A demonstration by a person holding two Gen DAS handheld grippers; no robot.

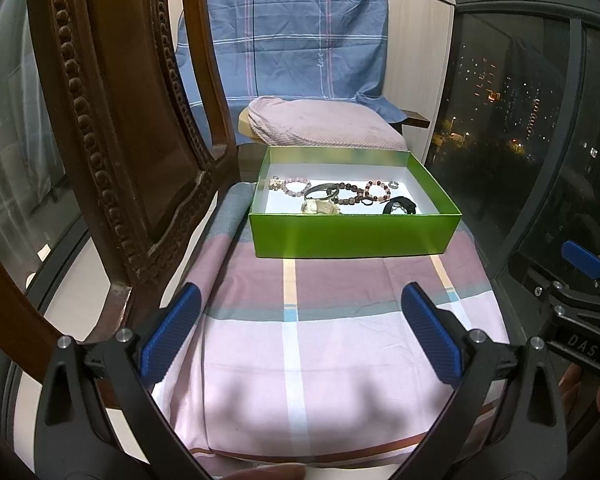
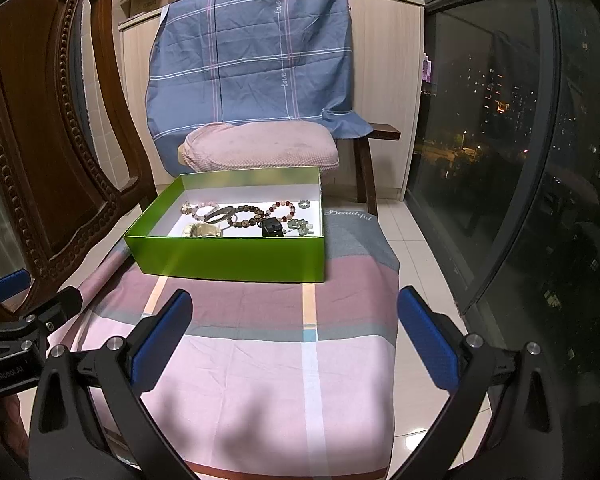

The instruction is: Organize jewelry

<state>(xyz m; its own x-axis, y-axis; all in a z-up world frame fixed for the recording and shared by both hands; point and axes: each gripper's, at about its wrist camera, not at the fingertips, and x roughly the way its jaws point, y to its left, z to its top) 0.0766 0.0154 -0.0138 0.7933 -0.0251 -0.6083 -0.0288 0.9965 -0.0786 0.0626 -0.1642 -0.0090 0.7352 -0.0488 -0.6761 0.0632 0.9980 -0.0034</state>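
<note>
A green box (image 1: 352,236) (image 2: 228,258) with a white inside stands at the far end of a pink checked cloth (image 1: 300,344) (image 2: 268,360). Inside lie several beaded bracelets (image 1: 352,192) (image 2: 248,214), a metal bangle (image 2: 219,214), a small ring (image 1: 393,185) (image 2: 304,204), a black piece (image 1: 399,205) (image 2: 272,227) and a pale piece (image 1: 320,207) (image 2: 202,231). My left gripper (image 1: 300,328) hangs open over the near cloth, short of the box. My right gripper (image 2: 294,332) is open too, equally far back. Both hold nothing.
A carved wooden chair back (image 1: 112,128) (image 2: 40,152) rises close on the left. Behind the box sit a pink cushion (image 1: 324,124) (image 2: 260,146) and a draped blue checked sheet (image 1: 292,36) (image 2: 252,56). A dark glass window (image 1: 520,112) (image 2: 520,140) runs along the right. Tiled floor (image 2: 420,264) borders the cloth.
</note>
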